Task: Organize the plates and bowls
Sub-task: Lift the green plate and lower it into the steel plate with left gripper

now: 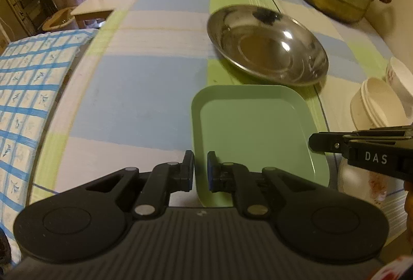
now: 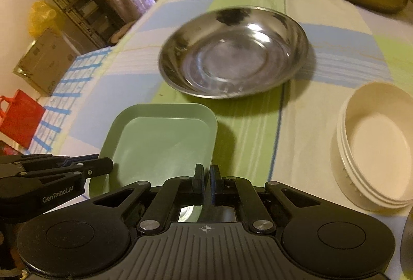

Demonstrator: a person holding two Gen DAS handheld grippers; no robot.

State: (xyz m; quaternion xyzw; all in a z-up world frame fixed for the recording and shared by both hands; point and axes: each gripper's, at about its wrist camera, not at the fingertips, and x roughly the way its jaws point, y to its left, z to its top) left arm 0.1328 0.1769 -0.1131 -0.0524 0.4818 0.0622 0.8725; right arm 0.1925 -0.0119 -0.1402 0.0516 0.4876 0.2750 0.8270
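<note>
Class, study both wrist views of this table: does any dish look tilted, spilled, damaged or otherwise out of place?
Nothing is spilled or visibly broken. One thing stands out: the green tray is gripped on opposite rims by the left gripper and right gripper. The steel plate and stacked white bowls sit flat.

Glossy steel bowl [image 2: 233, 53], matt green plastic tray [image 2: 160, 135], smooth cream bowls [image 2: 376, 145], checked cloth tablecloth [image 1: 134, 99]

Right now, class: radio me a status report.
Left hand-held gripper and right hand-held gripper shut on green tray rims. Steel dish just beyond. Nothing blocking.
</note>
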